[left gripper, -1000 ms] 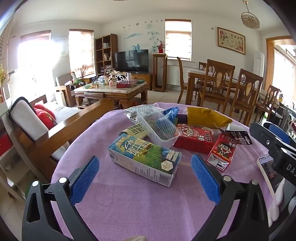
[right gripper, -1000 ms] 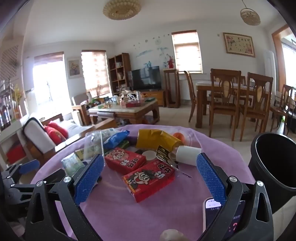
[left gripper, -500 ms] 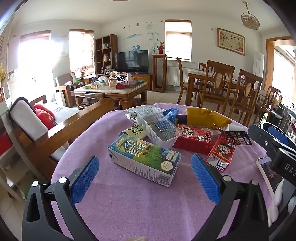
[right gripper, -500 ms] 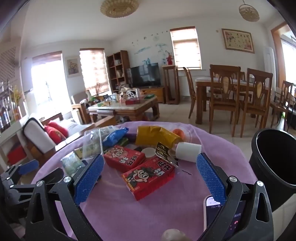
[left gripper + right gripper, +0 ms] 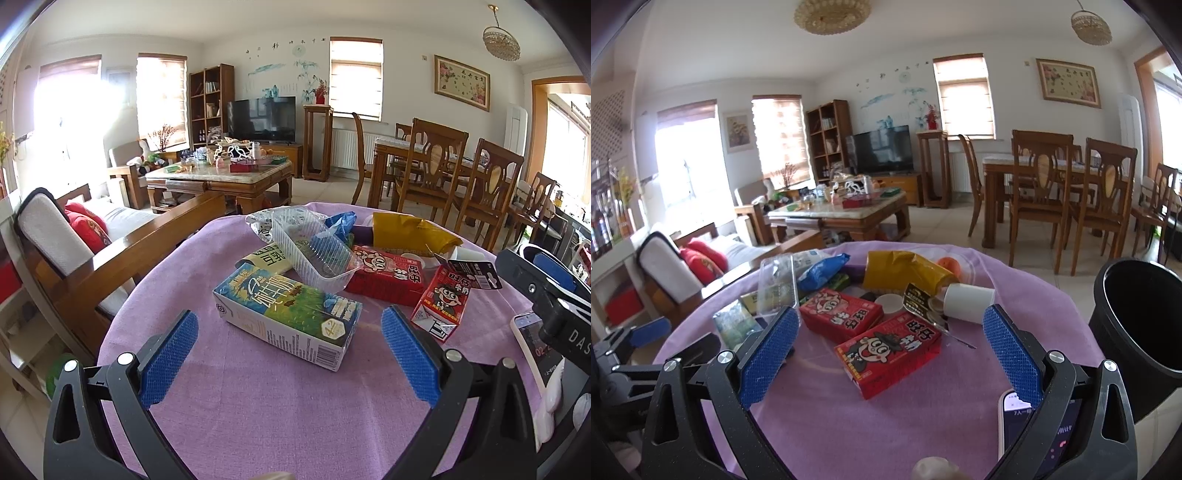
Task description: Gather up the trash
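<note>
Round table under a purple cloth (image 5: pixel 258 406). On it lay a blue-green milk carton (image 5: pixel 288 314) on its side, two red cartoon-print cartons (image 5: pixel 888 352) (image 5: pixel 840 314), a white paper cup (image 5: pixel 967 297) tipped over, a yellow crumpled bag (image 5: pixel 905 271), and a phone (image 5: pixel 1010 424) at the near edge.

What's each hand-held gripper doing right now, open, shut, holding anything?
Left hand-held gripper: open, empty, milk carton ahead between its fingers.
Right hand-held gripper: open, empty, red box ahead between its fingers.
</note>
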Motion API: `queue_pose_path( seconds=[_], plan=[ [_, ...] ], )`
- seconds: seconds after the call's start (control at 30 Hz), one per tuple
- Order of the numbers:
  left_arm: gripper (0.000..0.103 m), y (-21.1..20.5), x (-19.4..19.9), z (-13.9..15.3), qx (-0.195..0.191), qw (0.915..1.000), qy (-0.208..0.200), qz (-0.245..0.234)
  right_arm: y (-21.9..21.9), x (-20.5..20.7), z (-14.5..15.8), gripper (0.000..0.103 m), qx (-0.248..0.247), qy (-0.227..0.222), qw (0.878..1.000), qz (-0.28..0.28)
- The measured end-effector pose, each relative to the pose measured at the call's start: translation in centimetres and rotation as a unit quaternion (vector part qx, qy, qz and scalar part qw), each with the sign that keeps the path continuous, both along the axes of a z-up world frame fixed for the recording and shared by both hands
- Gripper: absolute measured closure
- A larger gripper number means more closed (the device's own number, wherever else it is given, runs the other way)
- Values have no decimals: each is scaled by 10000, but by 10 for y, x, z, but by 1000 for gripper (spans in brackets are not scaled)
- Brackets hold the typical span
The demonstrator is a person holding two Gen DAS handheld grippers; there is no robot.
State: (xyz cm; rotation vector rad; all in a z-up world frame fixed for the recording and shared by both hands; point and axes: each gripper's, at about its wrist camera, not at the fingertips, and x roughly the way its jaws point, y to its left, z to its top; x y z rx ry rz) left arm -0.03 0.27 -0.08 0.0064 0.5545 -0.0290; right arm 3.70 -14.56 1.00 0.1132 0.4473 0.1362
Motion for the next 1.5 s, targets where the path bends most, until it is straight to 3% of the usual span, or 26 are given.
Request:
queue_pose_path(
  seconds=[1.5],
  plan=[
    [5,0,2,-1,-13,10000,34,7,-2,0,-1,4,61,35,10000,-13]
  ],
)
